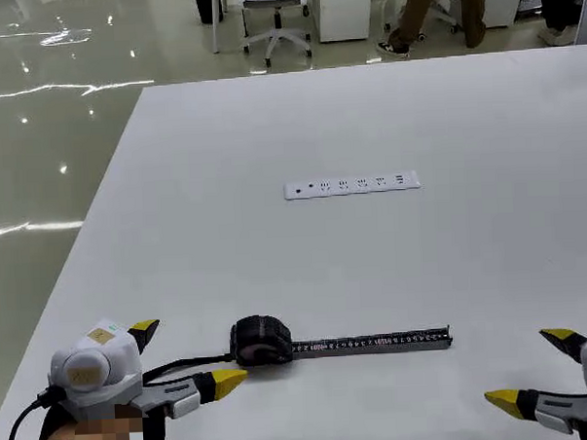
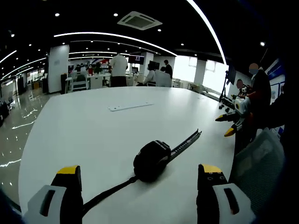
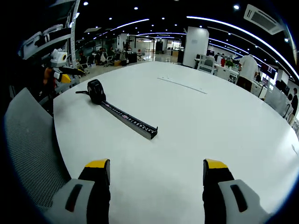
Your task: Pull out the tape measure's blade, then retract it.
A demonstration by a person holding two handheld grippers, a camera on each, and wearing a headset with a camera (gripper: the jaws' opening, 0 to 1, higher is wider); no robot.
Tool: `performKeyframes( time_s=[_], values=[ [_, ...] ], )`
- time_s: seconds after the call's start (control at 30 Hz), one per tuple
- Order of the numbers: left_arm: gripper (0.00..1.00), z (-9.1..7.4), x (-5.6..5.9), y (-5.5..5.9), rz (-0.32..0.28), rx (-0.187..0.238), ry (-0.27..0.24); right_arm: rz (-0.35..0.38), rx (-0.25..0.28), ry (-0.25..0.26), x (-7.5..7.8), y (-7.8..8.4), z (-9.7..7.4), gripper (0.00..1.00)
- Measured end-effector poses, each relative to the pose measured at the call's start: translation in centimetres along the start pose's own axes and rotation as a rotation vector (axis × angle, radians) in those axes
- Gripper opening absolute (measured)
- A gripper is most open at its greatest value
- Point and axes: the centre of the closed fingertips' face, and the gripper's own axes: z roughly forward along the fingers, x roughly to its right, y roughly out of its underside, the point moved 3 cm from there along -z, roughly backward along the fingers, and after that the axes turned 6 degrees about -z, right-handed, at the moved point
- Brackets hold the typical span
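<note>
Black-cased tape measure (image 1: 261,340) lies on the white table (image 1: 276,260), near the edge closest to me and left of centre in the head view. Its blade (image 1: 372,342) is drawn out and rests flat on the surface, running in a straight line from the case toward my right side, the end hook lying on bare table. A dark cord (image 1: 188,366) leaves the opposite side of the case and trails back toward my left hand.

My left claw (image 1: 187,353) sits low at the table's near left corner, jaws spread wide, gripping nothing. In the left gripper view the case lies just ahead of the gap between the two yellow-tipped jaws, with the cord running down the middle of that gap. Neither jaw touches the case.

My right claw (image 1: 529,367) is at the near right, well apart from the blade's end, jaws likewise spread with nothing between them. In the right gripper view the blade's hooked end lies ahead and to the left of the jaws, with open table between.

Further up the table, well beyond the tape, a white power strip (image 1: 351,185) lies flat, roughly parallel to the blade. Past the far edge: glossy floor (image 1: 45,114) and an office chair (image 1: 277,16).
</note>
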Motion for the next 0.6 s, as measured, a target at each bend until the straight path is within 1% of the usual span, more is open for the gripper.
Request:
performKeyframes(
  time_s=[0.07,0.1,0.13,0.17,0.2,0.23,0.27,0.3,0.37,0.4,0.47,0.5,0.53,0.6],
  values=[
    [1.00,-0.7,0.1,0.9,0.005,-0.018,0.003,-0.002,0.002,0.002,-0.3,0.6,-0.8,0.79],
    [1.00,-1.1,0.4,1.4,0.002,-0.018,0.011,-0.005,-0.002,0.006,-0.4,0.8,-1.3,0.80],
    [1.00,-1.4,0.6,1.6,0.005,-0.017,0.010,-0.008,-0.004,0.008,-0.5,0.9,-1.6,0.82],
    [1.00,-1.6,0.6,1.9,0.013,-0.013,0.002,-0.013,-0.005,0.009,-0.5,1.0,-1.9,0.83],
    [1.00,-2.0,0.5,2.4,0.029,-0.006,-0.017,-0.029,-0.008,0.009,-0.5,1.0,-2.3,0.84],
    [1.00,-2.2,0.6,2.7,0.022,-0.006,-0.015,-0.037,-0.011,0.009,-0.5,1.1,-2.6,0.85],
    [1.00,-2.4,0.4,3.3,0.003,-0.013,-0.014,-0.046,-0.010,0.007,-0.5,1.0,-2.9,0.88],
    [1.00,-2.6,0.5,3.6,0.004,-0.014,-0.017,-0.050,-0.008,0.007,-0.4,0.9,-3.2,0.89],
    [1.00,-3.1,0.6,3.8,0.003,-0.020,-0.018,-0.052,0.004,-0.002,-0.5,0.6,-3.7,0.94],
    [1.00,-3.4,0.6,3.8,-0.006,-0.017,-0.015,-0.047,0.014,-0.004,-0.6,0.5,-4.0,0.96],
    [1.00,-3.9,0.6,3.8,-0.019,-0.010,-0.021,-0.046,0.012,-0.004,-0.8,0.9,-4.3,0.96],
    [1.00,-4.1,0.6,3.6,-0.024,-0.002,-0.024,-0.047,0.012,-0.007,-1.4,0.9,-4.7,0.97],
    [1.00,-4.3,0.4,3.6,-0.022,0.004,-0.027,-0.041,0.014,-0.011,-1.8,1.0,-4.8,0.97],
    [1.00,-4.5,0.3,3.6,-0.010,0.000,-0.036,-0.030,0.017,-0.017,-2.2,1.1,-5.0,1.00]
  ],
)
